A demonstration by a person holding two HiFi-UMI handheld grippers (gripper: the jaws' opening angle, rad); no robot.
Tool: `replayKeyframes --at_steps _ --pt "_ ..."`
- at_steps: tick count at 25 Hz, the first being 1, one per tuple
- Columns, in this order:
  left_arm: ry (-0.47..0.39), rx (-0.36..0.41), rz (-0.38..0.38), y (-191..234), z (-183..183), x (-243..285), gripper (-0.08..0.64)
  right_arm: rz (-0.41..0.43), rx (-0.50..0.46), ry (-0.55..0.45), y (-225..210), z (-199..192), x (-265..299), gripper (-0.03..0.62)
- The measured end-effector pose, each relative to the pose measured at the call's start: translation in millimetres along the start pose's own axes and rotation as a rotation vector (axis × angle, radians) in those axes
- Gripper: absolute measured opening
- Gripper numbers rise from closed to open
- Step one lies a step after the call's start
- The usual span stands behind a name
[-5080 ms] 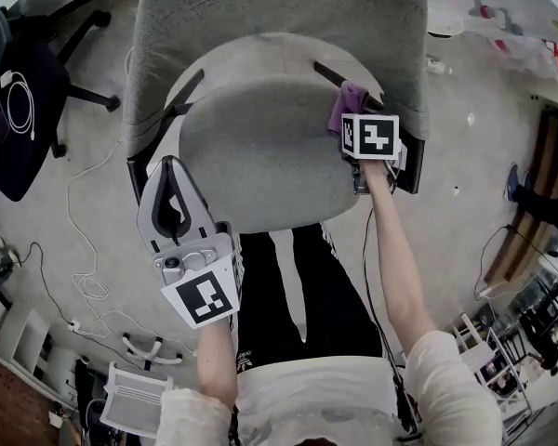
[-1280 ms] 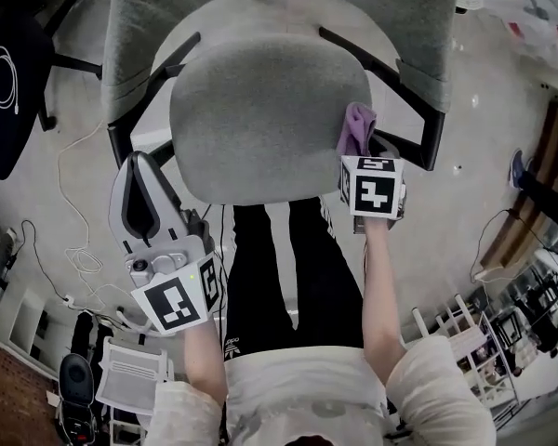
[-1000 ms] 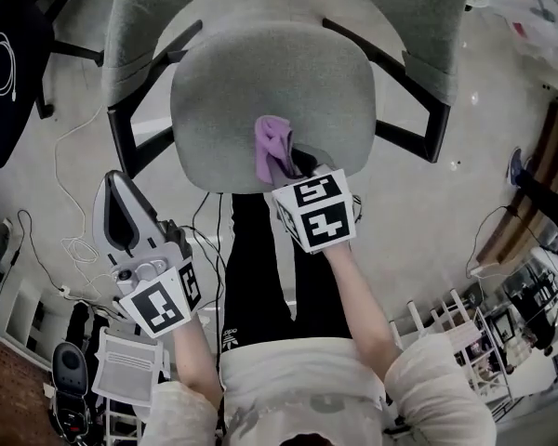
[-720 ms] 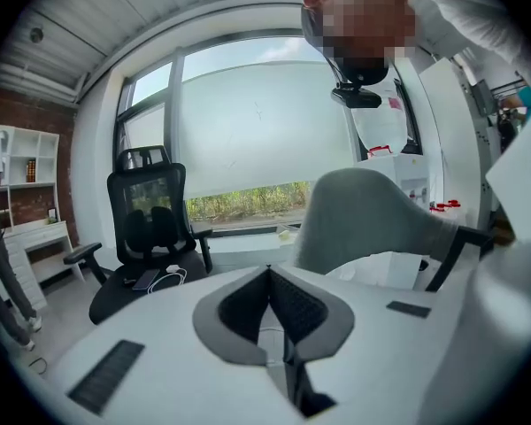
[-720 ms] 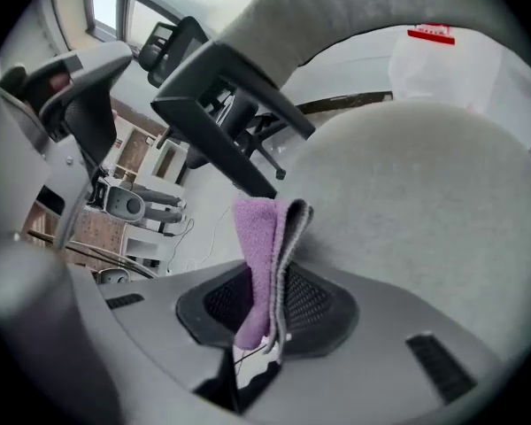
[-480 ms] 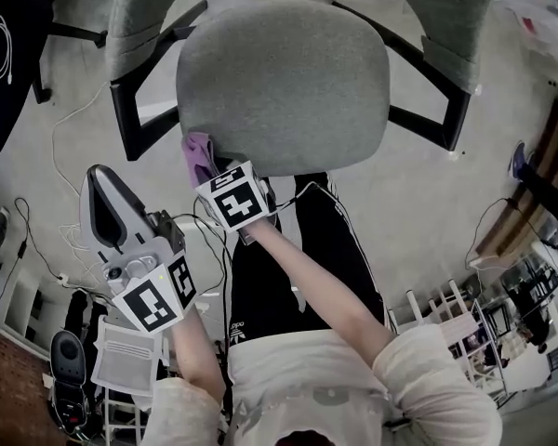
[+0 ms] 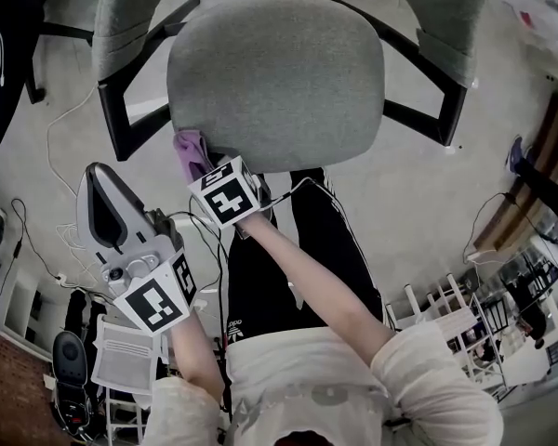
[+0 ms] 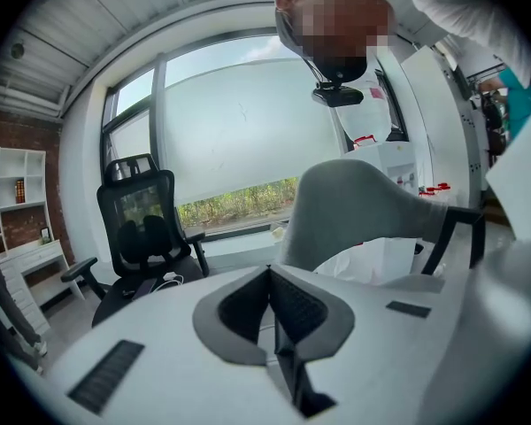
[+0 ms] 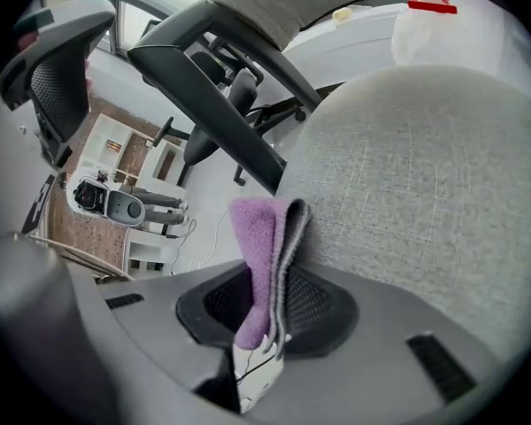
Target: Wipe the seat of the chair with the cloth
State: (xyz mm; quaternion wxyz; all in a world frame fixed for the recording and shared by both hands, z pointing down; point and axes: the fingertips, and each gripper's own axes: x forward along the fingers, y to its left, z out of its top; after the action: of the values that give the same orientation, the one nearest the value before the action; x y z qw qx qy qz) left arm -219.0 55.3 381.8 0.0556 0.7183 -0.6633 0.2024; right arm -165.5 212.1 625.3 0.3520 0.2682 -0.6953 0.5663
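Pale floor (image 7: 418, 203) with grey chair (image 7: 274, 72), loose cables (image 7: 72, 242), white wire tray (image 7: 126, 365).

Entry: what my feeds hide, crop or fail to resolve.

Head view: the grey fabric office chair (image 7: 274, 72) loses the top of its backrest to the upper edge, and its underframe is covered by the seat. The folded purple terry cloth (image 7: 190, 150) shows one end only. The rest sits behind the marker cube of the right gripper (image 7: 207, 167), whose jaws I cannot see there. The black office chair (image 7: 9, 82) is cut by the left edge. Right gripper view: the cloth's lower end is buried between the pads. Left gripper view: items on the white shelf unit (image 8: 16, 193) are too small for me to identify.
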Motion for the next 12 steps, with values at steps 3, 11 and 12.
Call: replayKeyframes --at_steps 3,11,12 --pt "0.006 0.036 -0.023 -11.7 -0.5 3.1 0.012 -0.016 -0.026 0.009 -7.8 -6.9 -7.0 0.087" --pt "-0.011 0.005 -0.076 -46.0 10.3 12.8 0.012 -0.110 0.022 0.006 -78.0 -36.6 -66.7 0.086" --pt "-0.012 0.003 -0.083 -50.2 11.7 13.5 0.012 -0.126 0.029 0.004 -89.0 -40.8 -75.4 0.087"
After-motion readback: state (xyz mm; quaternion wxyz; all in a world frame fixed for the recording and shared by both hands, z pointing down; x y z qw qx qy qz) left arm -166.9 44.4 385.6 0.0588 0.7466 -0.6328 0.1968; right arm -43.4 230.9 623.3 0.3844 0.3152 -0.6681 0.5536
